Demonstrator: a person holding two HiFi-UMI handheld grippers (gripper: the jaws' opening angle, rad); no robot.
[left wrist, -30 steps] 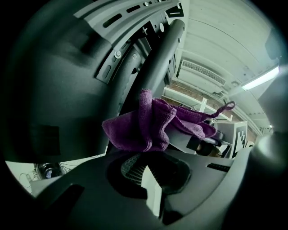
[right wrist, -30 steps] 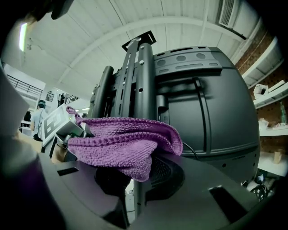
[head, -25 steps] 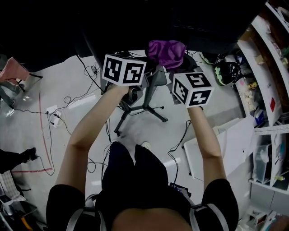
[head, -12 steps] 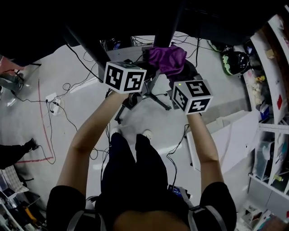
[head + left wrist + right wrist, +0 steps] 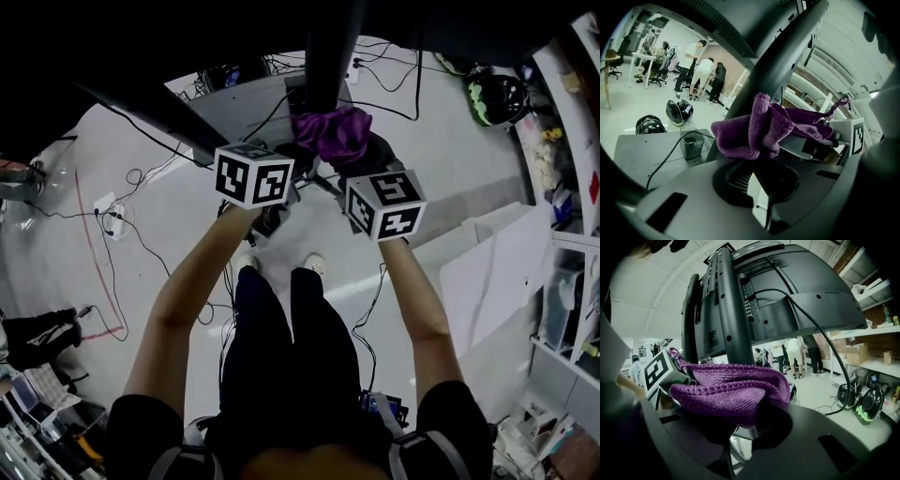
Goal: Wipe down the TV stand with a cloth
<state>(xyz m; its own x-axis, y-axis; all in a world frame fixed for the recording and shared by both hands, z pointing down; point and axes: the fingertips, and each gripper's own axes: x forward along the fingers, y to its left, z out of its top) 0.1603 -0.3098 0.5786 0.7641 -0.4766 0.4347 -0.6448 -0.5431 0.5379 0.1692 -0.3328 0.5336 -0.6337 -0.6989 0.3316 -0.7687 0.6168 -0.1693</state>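
Note:
A purple cloth (image 5: 330, 136) is bunched at the tip of my right gripper (image 5: 361, 161), which is shut on it. The cloth rests against the black upright pole (image 5: 328, 52) of the TV stand, just above its grey base plate (image 5: 246, 101). In the right gripper view the cloth (image 5: 726, 387) drapes over the jaws, and the pole (image 5: 733, 319) and the TV's back (image 5: 797, 291) rise behind it. My left gripper (image 5: 279, 192) is close beside the right one, its cube (image 5: 253, 175) to the left of the cloth. The left gripper view shows the cloth (image 5: 761, 126) ahead, apart from its own jaws, whose state is hidden.
Cables (image 5: 141, 202) trail over the pale floor, and a red tape line (image 5: 86, 234) runs at the left. Helmets (image 5: 497, 94) lie at the back right beside shelves (image 5: 577, 141). A white board (image 5: 487, 281) lies at the right. People (image 5: 701, 70) stand far off.
Both grippers and the cloth have shifted a little left and come up against the stand's pole. The head view has swung, so the stand's base shows more.

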